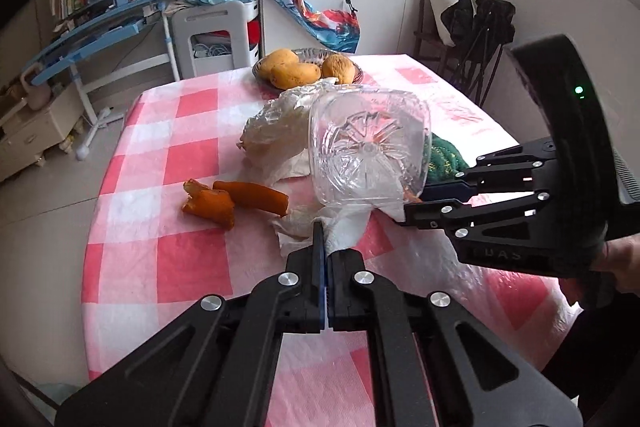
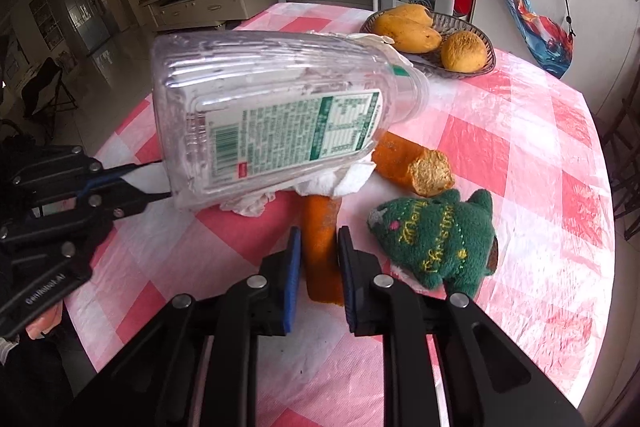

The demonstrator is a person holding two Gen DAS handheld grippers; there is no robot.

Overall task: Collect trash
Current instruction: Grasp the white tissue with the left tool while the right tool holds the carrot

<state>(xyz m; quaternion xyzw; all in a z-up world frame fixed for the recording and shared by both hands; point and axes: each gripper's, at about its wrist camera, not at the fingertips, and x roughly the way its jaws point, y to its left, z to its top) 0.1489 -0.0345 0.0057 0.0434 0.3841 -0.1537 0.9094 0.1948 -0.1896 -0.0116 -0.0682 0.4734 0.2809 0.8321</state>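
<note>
Item one: my left gripper [image 1: 323, 227], fingers pressed together on a crumpled white tissue [image 1: 320, 227] lying on the checked tablecloth [image 1: 160, 259]. Item two: my right gripper [image 2: 318, 239], fingers pinching an orange peel strip [image 2: 320, 247]. Beside the tissue: a clear plastic bottle [image 2: 272, 107], tipped on its side. Near it: a second peel piece [image 2: 412, 163], a green knitted toy [image 2: 440, 235]. Farther back: a basket [image 2: 472, 27] of yellow fruit [image 2: 404, 29].
</note>
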